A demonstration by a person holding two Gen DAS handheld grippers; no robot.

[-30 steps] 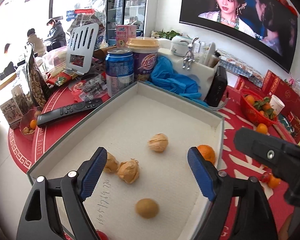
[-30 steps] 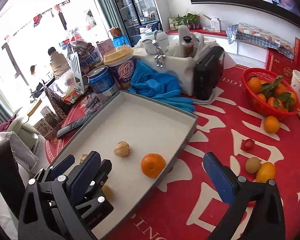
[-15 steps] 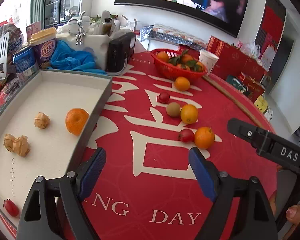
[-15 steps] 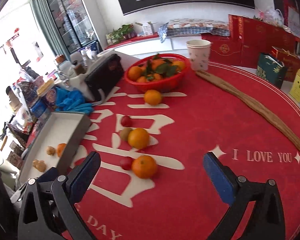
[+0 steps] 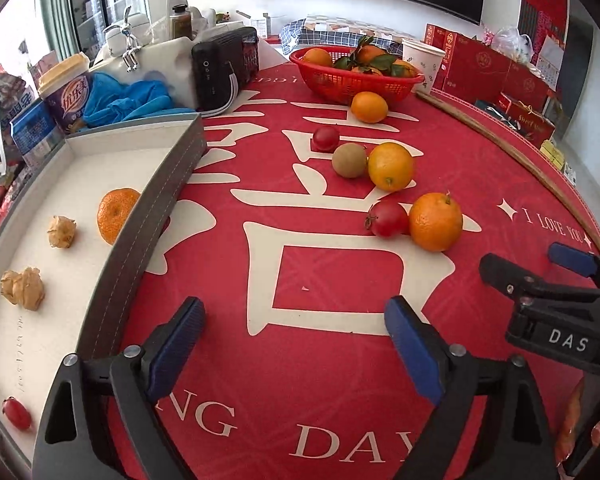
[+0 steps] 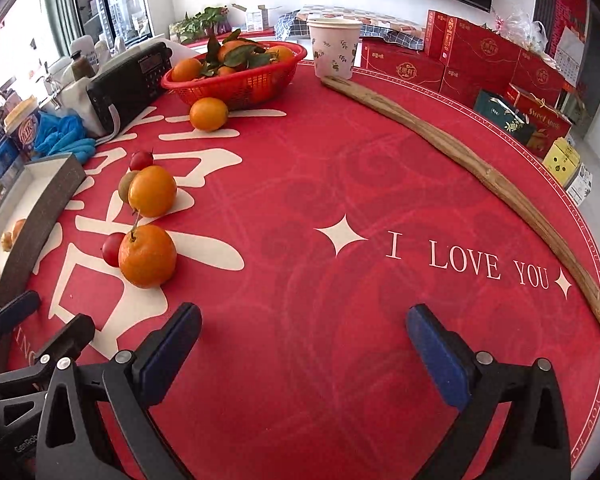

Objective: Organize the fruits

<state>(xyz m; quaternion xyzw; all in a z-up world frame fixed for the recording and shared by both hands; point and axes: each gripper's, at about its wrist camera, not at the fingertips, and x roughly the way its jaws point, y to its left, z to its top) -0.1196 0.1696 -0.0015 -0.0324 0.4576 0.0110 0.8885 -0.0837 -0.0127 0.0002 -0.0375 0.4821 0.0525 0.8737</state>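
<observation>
Loose fruit lies on the red tablecloth: a near orange beside a red tomato, a second orange by a brown kiwi, a small tomato and a far orange. The grey-walled white tray on the left holds a tangerine, husked fruits and a cherry tomato. My left gripper hovers over the cloth short of the fruit, jaws opening, nothing between them. My right gripper is open and empty, right of the near orange.
A red basket of oranges with leaves stands at the back, a paper cup beside it. A long wooden stick runs along the table's right rim. A black radio, blue cloth, cans and red gift boxes crowd the far edges.
Both grippers have swung from over the tray to the right, above the red cloth, and sunk a little. The left jaws have spread slightly wider. Loose fruit now lies ahead.
</observation>
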